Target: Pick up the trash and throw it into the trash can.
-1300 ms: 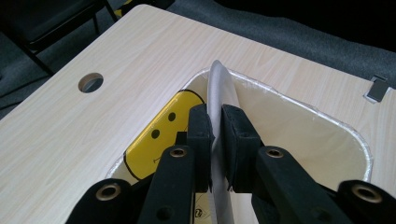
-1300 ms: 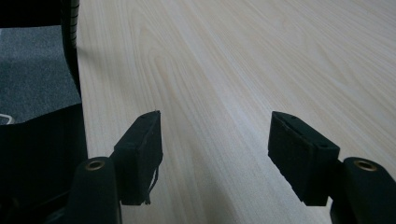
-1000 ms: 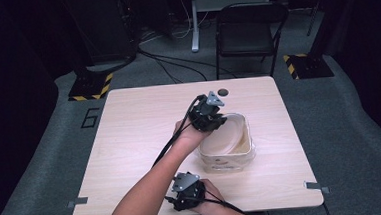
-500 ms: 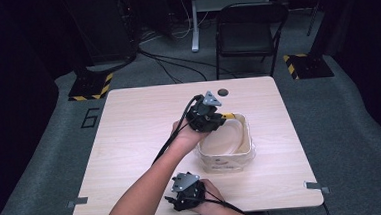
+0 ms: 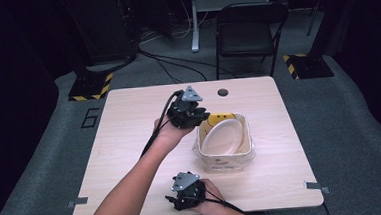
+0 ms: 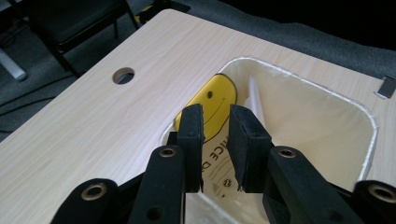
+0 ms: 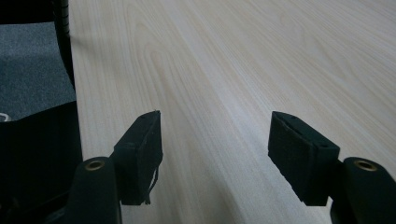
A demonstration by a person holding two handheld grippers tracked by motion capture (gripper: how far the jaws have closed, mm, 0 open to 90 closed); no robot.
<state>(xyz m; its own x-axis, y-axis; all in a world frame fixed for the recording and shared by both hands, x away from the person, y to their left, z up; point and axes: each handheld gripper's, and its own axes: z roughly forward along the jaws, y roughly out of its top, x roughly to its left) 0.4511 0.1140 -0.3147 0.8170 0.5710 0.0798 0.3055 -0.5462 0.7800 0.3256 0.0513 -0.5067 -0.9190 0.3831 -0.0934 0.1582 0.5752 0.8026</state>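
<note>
dark grey carpet surrounds the pale wooden table (image 5: pixel 130 141), with a black folding chair (image 5: pixel 248 31) behind its far edge and cables trailing across the floor. a round hole (image 5: pixel 222 92) sits in the table near that far edge.

on the right half of the table stands a cream, square container (image 5: pixel 225 160) with rounded corners and a yellow smiley face (image 6: pixel 212 105) printed on its far-left side. inside it a pale plate (image 5: pixel 221 135) leans tilted against the walls.

the left gripper (image 5: pixel 193 116) hovers just at the container's far-left corner, held by a hand whose forearm reaches in from the bottom edge. in the left gripper view its jaws stand a narrow gap apart above the container's rim, with the smiley face showing through the gap; they have just been opening a little, and nothing is pressed between the pads.

the right gripper (image 5: pixel 182 202) rests near the table's near edge, well apart from the container. in the right gripper view its jaws stand wide open over bare wood, holding nothing.
</note>
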